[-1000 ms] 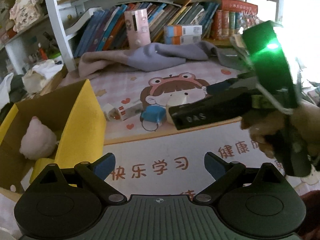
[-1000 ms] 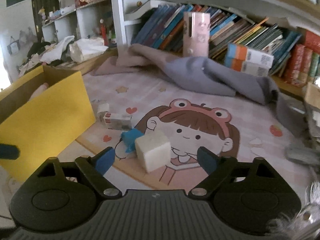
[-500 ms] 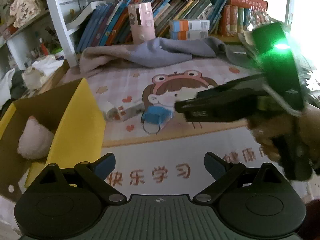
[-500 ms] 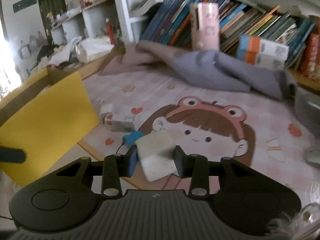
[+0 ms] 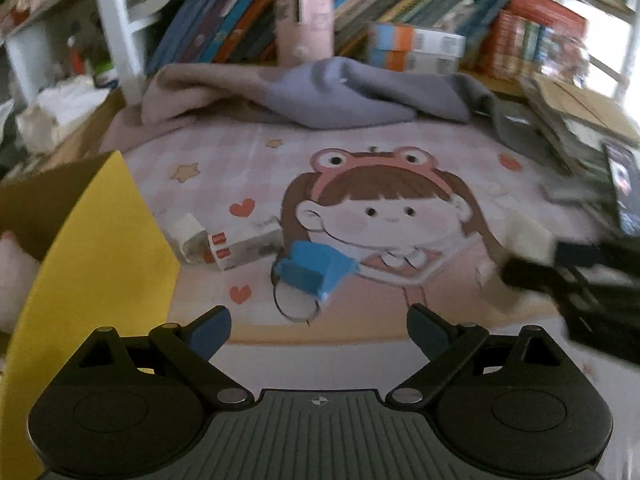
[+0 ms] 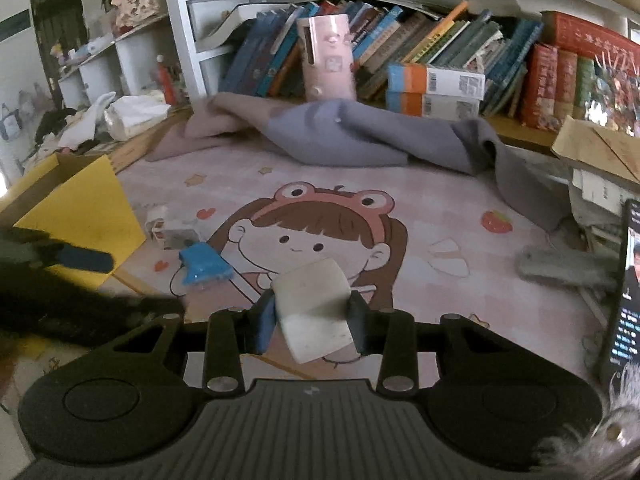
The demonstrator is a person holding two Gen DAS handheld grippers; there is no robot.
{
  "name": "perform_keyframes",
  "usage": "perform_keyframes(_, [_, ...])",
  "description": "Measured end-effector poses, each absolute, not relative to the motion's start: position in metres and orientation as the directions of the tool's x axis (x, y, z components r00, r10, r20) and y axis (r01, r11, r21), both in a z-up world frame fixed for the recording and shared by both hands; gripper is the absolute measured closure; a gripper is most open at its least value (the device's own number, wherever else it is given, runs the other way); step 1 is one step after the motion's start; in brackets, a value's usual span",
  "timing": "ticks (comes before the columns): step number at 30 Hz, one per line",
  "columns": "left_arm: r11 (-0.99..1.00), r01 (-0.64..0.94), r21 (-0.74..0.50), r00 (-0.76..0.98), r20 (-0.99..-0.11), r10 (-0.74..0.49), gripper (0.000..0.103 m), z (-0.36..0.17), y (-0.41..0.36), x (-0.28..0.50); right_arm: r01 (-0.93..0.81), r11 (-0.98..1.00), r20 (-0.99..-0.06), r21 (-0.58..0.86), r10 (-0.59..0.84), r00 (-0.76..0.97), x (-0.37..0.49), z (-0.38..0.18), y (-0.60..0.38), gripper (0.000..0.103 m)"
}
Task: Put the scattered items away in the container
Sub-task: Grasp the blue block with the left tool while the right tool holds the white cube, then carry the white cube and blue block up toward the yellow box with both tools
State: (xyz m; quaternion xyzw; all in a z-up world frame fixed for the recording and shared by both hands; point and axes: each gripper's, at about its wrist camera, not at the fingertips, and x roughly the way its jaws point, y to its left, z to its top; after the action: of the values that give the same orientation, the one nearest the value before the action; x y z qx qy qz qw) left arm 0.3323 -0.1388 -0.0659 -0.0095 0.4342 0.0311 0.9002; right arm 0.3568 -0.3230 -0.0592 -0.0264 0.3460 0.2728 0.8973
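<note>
White block point(image 6: 313, 312) now lifted, right gripper point(image 6: 311, 322) clamped

Grey blanket point(image 6: 360, 136) heaped before bookshelf point(image 6: 440, 60); phone, perhaps point(image 6: 628, 280), right.

Matt cardboard box point(image 6: 86, 216); soft cloth blanket point(image 6: 344, 136); white block point(image 6: 314, 312) prob. foam.
</note>
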Motion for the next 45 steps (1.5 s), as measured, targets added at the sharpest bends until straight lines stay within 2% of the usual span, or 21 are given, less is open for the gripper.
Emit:
perform_keyframes(3, [0.996, -0.086, 0.025, 0.623, -0.778, 0.073, 0.014, -0.074, -0.139, 0.35, -0.516, 0.842, -0.64, 0.155, 0.484, 0.597, 0.354, -0.06, -0.325, 0.068])
perform_keyframes(10, [0.993, -0.118, -0.009, 0.606, -0.793, 0.065, 0.039, -0.091, -0.136, 0.374, -0.523, 0.832, -0.651, 0.183, 0.502, 0.57, 0.354, -0.06, -0.324, 0.068])
perform_keyframes(13, [0.993, -0.118, -0.003, 0.602, -0.795, 0.069, 0.046, -0.095, -0.136, 0.377, -0.519, 0.833, -0.659, 0.192, 0.502, 0.561, 0.356, -0.063, -0.325, 0.068])
perform_keyframes(18, [0.995, -0.094, -0.014, 0.618, -0.785, 0.047, 0.051, -0.097, -0.138, 0.376, -0.506, 0.839, -0.673, 0.2, 0.493, 0.552, 0.36, -0.068, -0.327, 0.068])
perform_keyframes(20, [0.996, -0.085, -0.011, 0.622, -0.782, 0.045, 0.057, -0.097, -0.139, 0.375, -0.503, 0.84, -0.675, 0.203, 0.492, 0.55, 0.361, -0.07, -0.327, 0.068])
perform_keyframes(26, [0.997, -0.071, -0.037, 0.638, -0.77, 0.017, 0.061, -0.086, -0.138, 0.365, -0.508, 0.839, -0.665, 0.195, 0.494, 0.56, 0.359, -0.067, -0.327, 0.068])
perform_keyframes(45, [0.993, 0.029, -0.116, 0.706, -0.701, -0.103, 0.062, -0.018, -0.137, 0.289, -0.546, 0.822, -0.619, 0.16, 0.515, 0.593, 0.316, -0.033, -0.318, 0.068])
